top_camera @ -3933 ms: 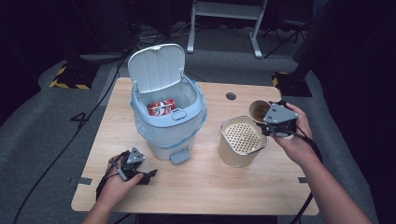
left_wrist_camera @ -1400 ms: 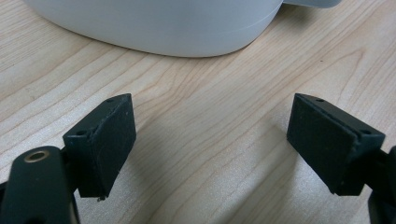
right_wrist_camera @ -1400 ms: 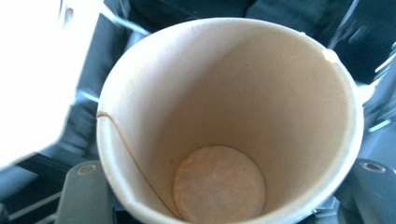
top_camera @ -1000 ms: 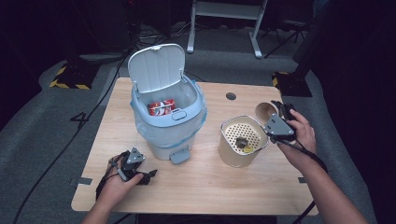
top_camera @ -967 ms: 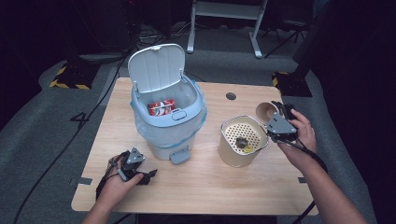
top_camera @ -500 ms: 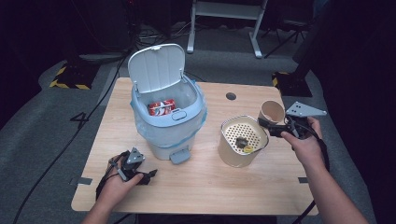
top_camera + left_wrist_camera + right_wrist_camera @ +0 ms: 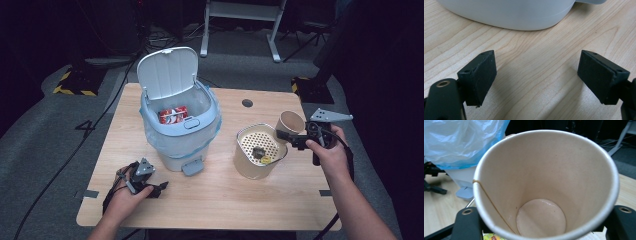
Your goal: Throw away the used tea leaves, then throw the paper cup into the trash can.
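Right tongs [image 7: 289, 136] grip an empty paper cup [image 7: 291, 121] near the tabletop's right edge, jaws pressed on its wall beside the perforated strainer tub [image 7: 257, 157]. Left tongs [image 7: 536, 77] gape wide and empty near the front left corner. Light and thin, the cup probably crushes easily; holding low near its stiffer base seems safest. Its outer wall is cut off in the right gripper view.

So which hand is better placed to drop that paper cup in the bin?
The right one, probably. Its tongs already grip the empty paper cup beside the strainer pot, with the open bin just across. The left tongs rest open on the table, holding nothing.
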The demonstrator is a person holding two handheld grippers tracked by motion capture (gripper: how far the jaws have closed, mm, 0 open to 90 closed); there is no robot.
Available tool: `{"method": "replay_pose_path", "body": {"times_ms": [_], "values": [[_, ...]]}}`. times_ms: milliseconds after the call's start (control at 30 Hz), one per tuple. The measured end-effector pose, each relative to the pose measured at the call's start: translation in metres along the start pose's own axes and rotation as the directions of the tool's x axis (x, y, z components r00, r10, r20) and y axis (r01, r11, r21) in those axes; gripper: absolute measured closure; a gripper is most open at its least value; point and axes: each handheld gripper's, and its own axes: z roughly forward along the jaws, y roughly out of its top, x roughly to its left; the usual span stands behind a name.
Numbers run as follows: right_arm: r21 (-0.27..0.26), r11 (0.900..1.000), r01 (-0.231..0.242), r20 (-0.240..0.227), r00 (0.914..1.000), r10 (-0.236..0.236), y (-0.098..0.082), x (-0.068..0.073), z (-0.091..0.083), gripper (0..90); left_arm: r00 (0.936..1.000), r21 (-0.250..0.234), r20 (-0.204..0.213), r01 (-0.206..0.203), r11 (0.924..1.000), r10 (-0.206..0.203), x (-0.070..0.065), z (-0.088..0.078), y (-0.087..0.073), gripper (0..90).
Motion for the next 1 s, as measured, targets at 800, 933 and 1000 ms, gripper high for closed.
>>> {"method": "replay_pose_path", "body": {"times_ms": [800,933,1000], "values": [[0.012,0.999,0.03,-0.041,0.9987,-0.029,0.014,0.007,0.0,30.6,1.0,0.001,0.007,-0.005,1.0,0.005,0.001,0.001,0.001,15.1],[0.0,0.999,0.045,-0.051,0.9976,-0.045,0.024,0.009,0.003,30.6,1.0,0.001,0.004,-0.004,1.0,0.004,0.0,0.001,0.001,15.2],[-0.007,0.998,0.066,-0.049,0.9966,-0.066,0.03,0.01,0.004,30.6,1.0,0.001,0.004,-0.005,1.0,0.005,0.0,0.001,0.001,15.2]]}}
